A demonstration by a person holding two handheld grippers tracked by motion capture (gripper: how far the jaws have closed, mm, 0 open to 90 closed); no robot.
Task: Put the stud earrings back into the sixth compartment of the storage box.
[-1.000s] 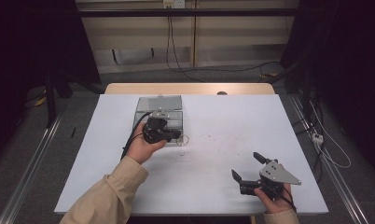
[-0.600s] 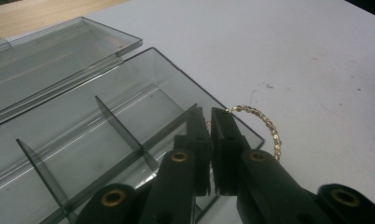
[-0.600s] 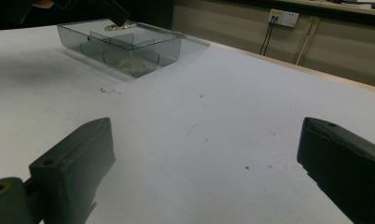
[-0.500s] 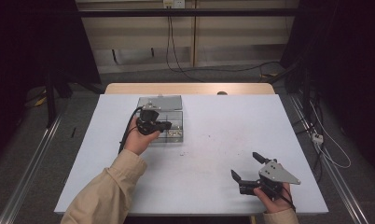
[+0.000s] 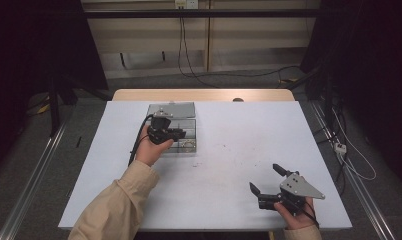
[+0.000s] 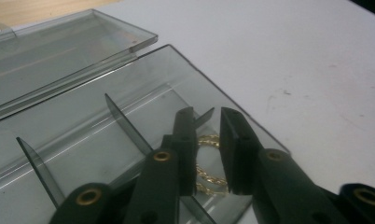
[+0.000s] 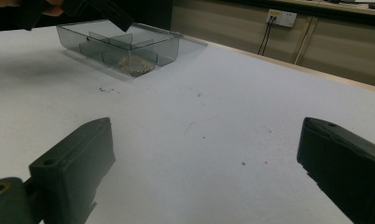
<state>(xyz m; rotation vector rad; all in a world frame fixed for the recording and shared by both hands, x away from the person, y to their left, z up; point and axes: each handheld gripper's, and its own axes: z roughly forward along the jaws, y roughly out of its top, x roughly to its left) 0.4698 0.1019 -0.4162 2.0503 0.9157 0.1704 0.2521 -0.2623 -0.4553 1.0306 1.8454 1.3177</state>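
The left gripper (image 6: 208, 140), jaws just parted slightly and gripping nothing, hangs over the gold chain (image 6: 208, 173) in the box's (image 5: 186, 131) end compartment, at the right gripper's (image 5: 268, 185) eleven o'clock, wide open.

Box (image 5: 188, 131) is sitting on the table (image 5: 229, 150), far left; chain (image 6: 209, 172) lying in its end compartment, under left gripper (image 6: 206, 135). Right gripper (image 5: 268, 181) is hovering near right.
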